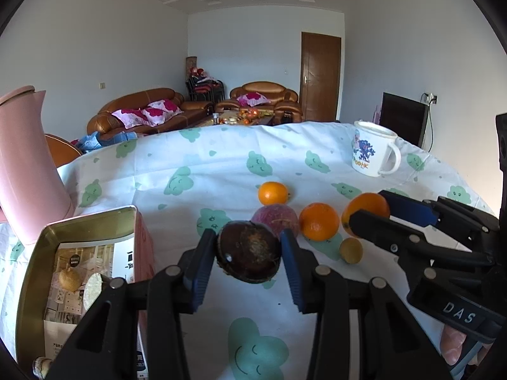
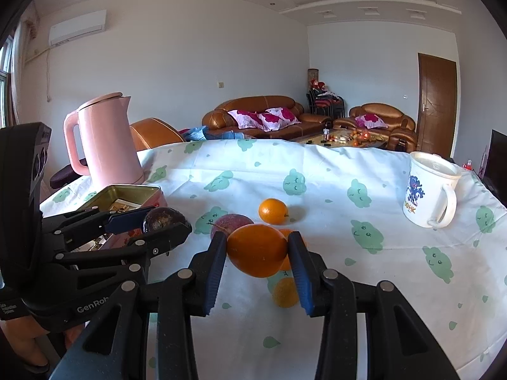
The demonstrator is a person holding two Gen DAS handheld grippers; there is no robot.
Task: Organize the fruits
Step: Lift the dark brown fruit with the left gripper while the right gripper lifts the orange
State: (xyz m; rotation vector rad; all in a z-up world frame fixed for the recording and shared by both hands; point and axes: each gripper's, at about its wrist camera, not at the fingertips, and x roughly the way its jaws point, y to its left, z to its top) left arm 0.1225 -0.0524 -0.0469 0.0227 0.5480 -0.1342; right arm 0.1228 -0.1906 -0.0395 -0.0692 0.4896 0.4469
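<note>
My left gripper (image 1: 248,253) is shut on a dark brown-purple round fruit (image 1: 248,255), held above the cloth beside the open tin (image 1: 35,253). My right gripper (image 2: 257,250) is shut on an orange (image 2: 257,250), also held above the cloth. Each gripper shows in the other view: the right gripper (image 1: 367,207) with its orange, the left gripper (image 2: 166,220) with the dark fruit (image 2: 163,218). On the cloth lie a small orange (image 1: 272,193), a purple fruit (image 1: 275,218), another orange (image 1: 318,221) and a small yellow fruit (image 1: 351,250). A small brownish fruit (image 1: 70,279) lies in the tin.
A pink kettle (image 2: 107,139) stands at the back left behind the tin (image 2: 126,194). A white printed mug (image 2: 427,186) stands at the right. The table wears a white cloth with green cloud prints (image 2: 348,269). Sofas and a door lie beyond.
</note>
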